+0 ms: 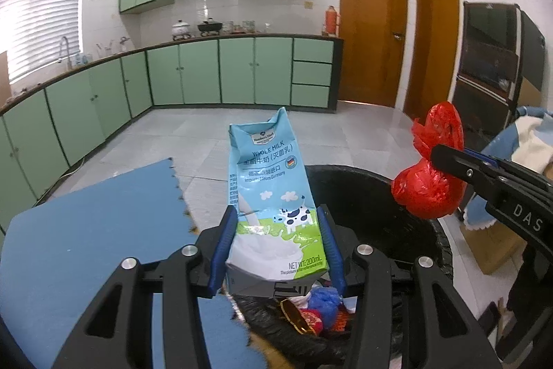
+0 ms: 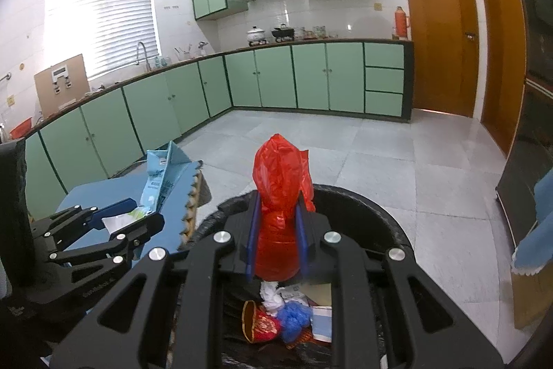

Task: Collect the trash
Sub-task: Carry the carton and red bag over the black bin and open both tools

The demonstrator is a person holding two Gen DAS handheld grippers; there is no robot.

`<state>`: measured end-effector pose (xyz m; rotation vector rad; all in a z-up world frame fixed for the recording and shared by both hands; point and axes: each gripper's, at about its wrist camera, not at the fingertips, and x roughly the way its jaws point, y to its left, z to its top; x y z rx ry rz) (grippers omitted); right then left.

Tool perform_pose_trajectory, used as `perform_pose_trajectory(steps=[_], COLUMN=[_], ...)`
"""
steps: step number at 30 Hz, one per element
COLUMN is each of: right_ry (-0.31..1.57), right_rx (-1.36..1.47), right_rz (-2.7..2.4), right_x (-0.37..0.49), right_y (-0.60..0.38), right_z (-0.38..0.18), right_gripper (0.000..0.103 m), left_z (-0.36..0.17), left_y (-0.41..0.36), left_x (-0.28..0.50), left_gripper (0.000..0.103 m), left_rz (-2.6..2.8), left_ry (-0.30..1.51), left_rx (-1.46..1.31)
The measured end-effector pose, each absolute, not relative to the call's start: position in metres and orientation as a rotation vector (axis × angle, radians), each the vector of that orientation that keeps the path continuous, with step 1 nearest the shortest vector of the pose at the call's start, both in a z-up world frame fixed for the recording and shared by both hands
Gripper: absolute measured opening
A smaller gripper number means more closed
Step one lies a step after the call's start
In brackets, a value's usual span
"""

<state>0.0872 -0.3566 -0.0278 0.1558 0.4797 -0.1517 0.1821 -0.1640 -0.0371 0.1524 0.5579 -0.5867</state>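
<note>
My left gripper is shut on a light blue whole-milk carton, upright between the blue pads, over the near rim of a black-lined trash bin. My right gripper is shut on a knotted red plastic bag held above the bin. In the left wrist view the red bag hangs at the right, clamped by the right gripper. In the right wrist view the left gripper with the carton is at the left. The bin holds several pieces of trash.
A blue foam mat covers the table to the left of the bin. Green kitchen cabinets line the far walls beyond a grey tiled floor. Two wooden doors stand at the right. A cardboard box sits right of the bin.
</note>
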Motion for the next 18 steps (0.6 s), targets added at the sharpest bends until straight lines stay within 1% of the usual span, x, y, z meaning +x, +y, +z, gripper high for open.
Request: perform_pose_trajectory(steps=[8,13,18], right_ry=[0.554,0.61,0.644], right_rx=[0.197,0.211,0.213], right_rz=[-0.199,-0.213,-0.223], right_x=[0.099,0.114,0.126], right_y=[-0.388,-0.401,-0.403], right_z=[-0.065,-0.093,-0.111], right_gripper=[0.017,0.017,0.018], left_z=[-0.074,-0.102,-0.119], left_y=[-0.201,-0.21,-0.222], left_x=[0.193,0.208,0.222], left_gripper=[0.046,0.046,0.046], left_rz=[-0.635,-0.636,-0.638], left_ry=[0.598,0.654,0.692], left_rx=[0.182,0.198,0.209])
